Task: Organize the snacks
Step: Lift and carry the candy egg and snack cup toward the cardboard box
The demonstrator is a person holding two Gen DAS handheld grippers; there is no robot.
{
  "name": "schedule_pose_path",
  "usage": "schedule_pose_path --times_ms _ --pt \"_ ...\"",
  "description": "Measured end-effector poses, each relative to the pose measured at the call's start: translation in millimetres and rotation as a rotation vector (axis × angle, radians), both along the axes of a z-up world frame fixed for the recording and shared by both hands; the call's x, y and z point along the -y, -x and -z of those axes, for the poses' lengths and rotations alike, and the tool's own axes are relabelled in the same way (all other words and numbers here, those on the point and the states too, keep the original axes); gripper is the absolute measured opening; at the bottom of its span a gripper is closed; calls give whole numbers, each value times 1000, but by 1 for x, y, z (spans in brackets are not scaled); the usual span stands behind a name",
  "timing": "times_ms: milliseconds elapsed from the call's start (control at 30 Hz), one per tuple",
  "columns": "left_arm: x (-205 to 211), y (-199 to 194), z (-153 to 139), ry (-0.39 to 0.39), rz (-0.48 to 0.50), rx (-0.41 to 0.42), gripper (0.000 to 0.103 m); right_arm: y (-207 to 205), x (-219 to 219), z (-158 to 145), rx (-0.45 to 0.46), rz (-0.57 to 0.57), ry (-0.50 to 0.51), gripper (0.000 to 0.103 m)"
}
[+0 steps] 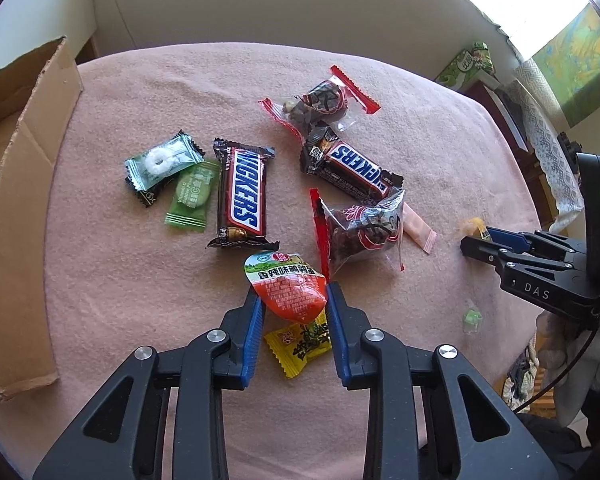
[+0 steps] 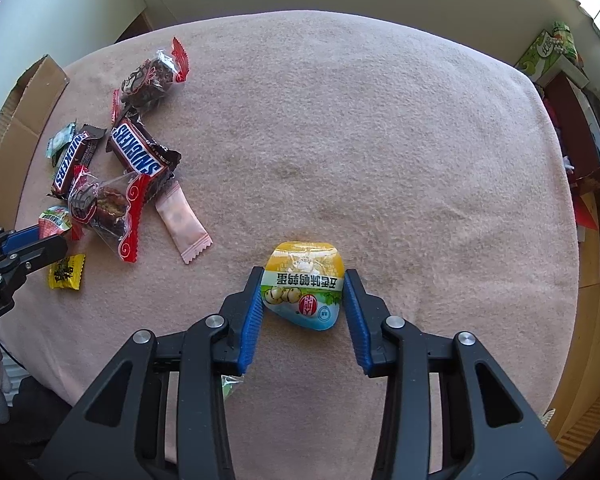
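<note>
— While both packets are being pinched at once, which step is being worked?

— Two quail-egg packets are being gripped, it is judged, so they can be sorted apart from the pile. The red quail-egg packet (image 1: pixel 290 290) is being clamped by the left gripper (image 1: pixel 294 304), its blue pads pressed on both sides, at the lower centre of the left wrist view. A yellow candy (image 1: pixel 300 346) is lying beneath it on the pink cloth (image 1: pixel 140 280).

— And the other side?

— The yellow quail-egg packet (image 2: pixel 303 286) is being held by the right gripper (image 2: pixel 303 300), lower centre of the right wrist view, jaws closed to the packet's width, well apart from the pile.

— What is called for next?

— Probably each packet is to be lifted and carried to its place; the cardboard box (image 1: pixel 24 184) at the left edge seems likely. The Snickers bars (image 1: pixel 242 192) and date packs (image 1: pixel 360 232) are being left mid-frame, not yet sorted.
</note>
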State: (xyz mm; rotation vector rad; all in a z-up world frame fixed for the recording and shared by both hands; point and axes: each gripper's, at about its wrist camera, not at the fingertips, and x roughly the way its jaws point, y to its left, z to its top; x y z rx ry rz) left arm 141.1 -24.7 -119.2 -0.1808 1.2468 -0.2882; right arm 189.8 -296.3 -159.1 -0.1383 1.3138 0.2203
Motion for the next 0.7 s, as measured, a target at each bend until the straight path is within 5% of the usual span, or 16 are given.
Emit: schedule_pose_path --times_ms 333,700 --pt "-23 3 -29 37 -51 60 29 1 3 -42 56 -2 -62 39" --pt "-53 8 -52 35 -156 126 29 -8 -51 -86 127 -127 -107 39"
